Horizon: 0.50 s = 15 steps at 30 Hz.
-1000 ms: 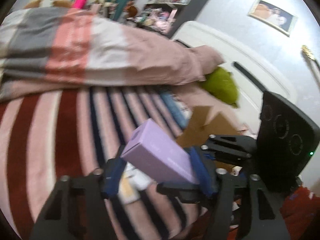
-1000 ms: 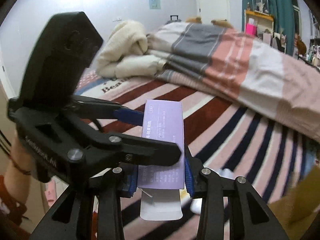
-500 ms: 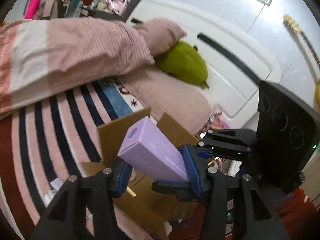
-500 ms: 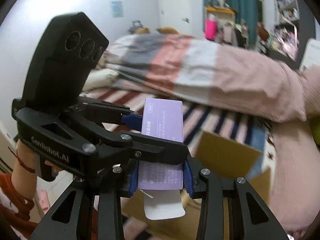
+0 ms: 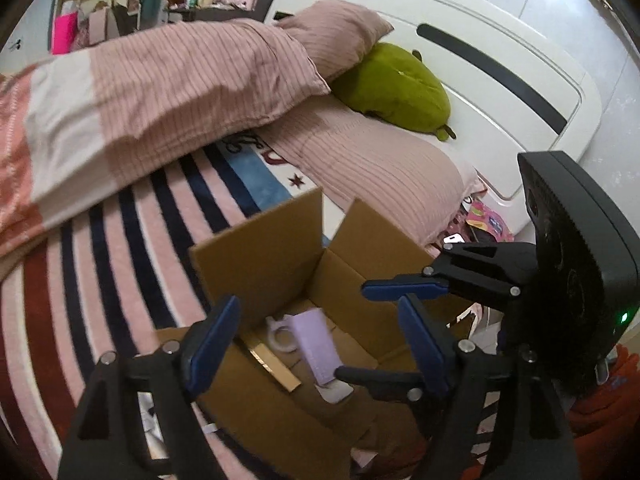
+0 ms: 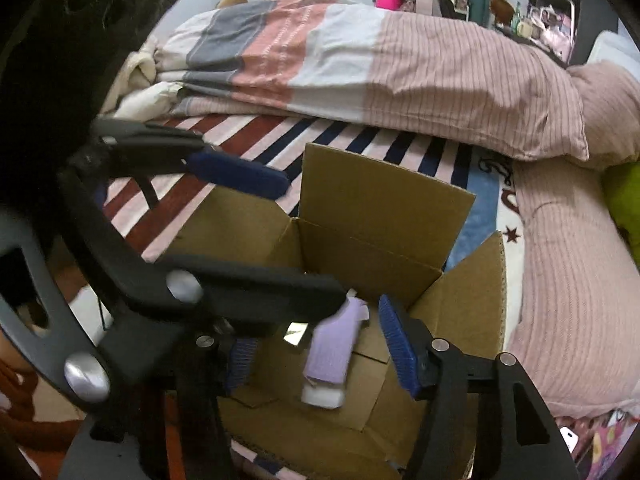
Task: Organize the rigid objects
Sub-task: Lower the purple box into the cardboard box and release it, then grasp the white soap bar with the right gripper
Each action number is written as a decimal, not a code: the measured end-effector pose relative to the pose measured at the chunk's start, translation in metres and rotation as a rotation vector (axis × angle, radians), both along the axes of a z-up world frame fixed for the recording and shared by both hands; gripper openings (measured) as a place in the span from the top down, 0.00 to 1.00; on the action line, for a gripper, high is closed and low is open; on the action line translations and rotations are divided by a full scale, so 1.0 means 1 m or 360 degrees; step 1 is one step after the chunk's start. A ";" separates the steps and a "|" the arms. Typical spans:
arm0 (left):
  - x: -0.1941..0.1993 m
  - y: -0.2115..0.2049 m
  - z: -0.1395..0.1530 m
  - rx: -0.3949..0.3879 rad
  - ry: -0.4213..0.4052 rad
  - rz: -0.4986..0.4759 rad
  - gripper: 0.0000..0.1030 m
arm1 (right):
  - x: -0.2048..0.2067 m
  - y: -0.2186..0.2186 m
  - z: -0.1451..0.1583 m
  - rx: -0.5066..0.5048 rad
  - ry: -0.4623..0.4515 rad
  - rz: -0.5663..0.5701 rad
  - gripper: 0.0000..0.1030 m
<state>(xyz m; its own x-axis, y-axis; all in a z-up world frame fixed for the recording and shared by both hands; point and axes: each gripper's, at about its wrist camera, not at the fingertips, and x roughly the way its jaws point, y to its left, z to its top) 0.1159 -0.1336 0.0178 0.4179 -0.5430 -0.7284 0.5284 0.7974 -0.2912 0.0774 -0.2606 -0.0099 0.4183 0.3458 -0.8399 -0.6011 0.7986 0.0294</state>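
An open cardboard box (image 5: 260,256) (image 6: 380,208) stands on the striped bed. Inside it lies the purple carton (image 5: 316,348) (image 6: 332,352), blurred, its white end flap toward me, beside a white tape ring (image 5: 280,334) and a thin gold strip (image 5: 272,364). My left gripper (image 5: 318,308) (image 6: 316,240) hangs over the box with its jaws opening; no pad touches the carton. My right gripper (image 6: 316,344) (image 5: 384,332) crosses it from the side, jaws also opening, with the carton below and free of its blue pads (image 6: 400,348).
Box flaps stand up at the far side. Behind lie a folded striped duvet (image 6: 360,52), pink pillows (image 5: 380,168), a green plush (image 5: 396,88) and the white headboard (image 5: 480,40). An orange sleeve (image 5: 600,408) shows at the lower right.
Both grippers carried the purple carton from over the striped blanket to above the cardboard box. Both then opened, and the carton dropped into the box.
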 end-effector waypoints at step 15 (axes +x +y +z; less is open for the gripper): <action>-0.056 0.178 0.003 0.0139 -0.0257 0.0606 0.23 | -0.063 0.146 0.018 0.0260 -0.0046 0.0425 0.47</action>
